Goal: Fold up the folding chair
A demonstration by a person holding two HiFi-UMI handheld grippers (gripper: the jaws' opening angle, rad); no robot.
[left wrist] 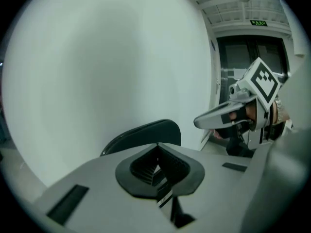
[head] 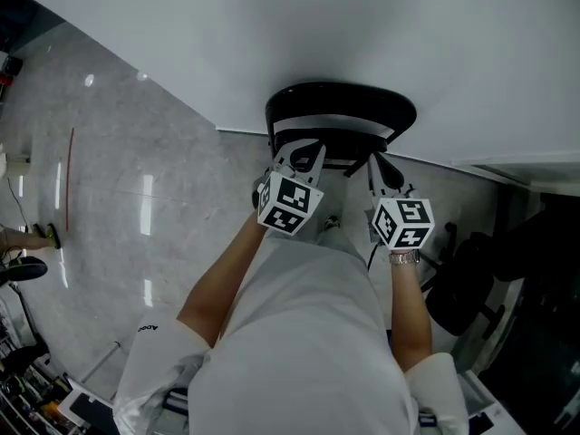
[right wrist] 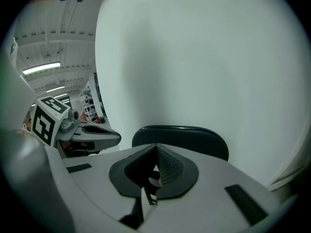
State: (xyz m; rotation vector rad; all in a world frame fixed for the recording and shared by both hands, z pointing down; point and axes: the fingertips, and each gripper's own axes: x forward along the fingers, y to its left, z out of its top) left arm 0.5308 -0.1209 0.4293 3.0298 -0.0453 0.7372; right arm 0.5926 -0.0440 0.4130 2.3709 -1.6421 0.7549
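Note:
The black folding chair [head: 340, 107] stands against a white wall, seen from above, with a pale bar across it below the curved backrest. My left gripper [head: 306, 152] and right gripper [head: 379, 163] are side by side just in front of the chair, both pointing at it. In the left gripper view the jaws [left wrist: 158, 147] are shut, and the backrest [left wrist: 146, 132] rises behind them. The right gripper's jaws [right wrist: 156, 147] are shut too, below the backrest [right wrist: 180, 137]. Nothing shows clamped between either pair of pads. Each gripper appears in the other's view, the right gripper [left wrist: 214, 120] and the left gripper [right wrist: 97, 135].
The white wall [head: 362, 25] runs right behind the chair. A dark office chair or bag [head: 471, 279] stands close at the right. Grey marble floor [head: 136, 198] with a red line [head: 70, 179] spreads to the left, with clutter at the lower left.

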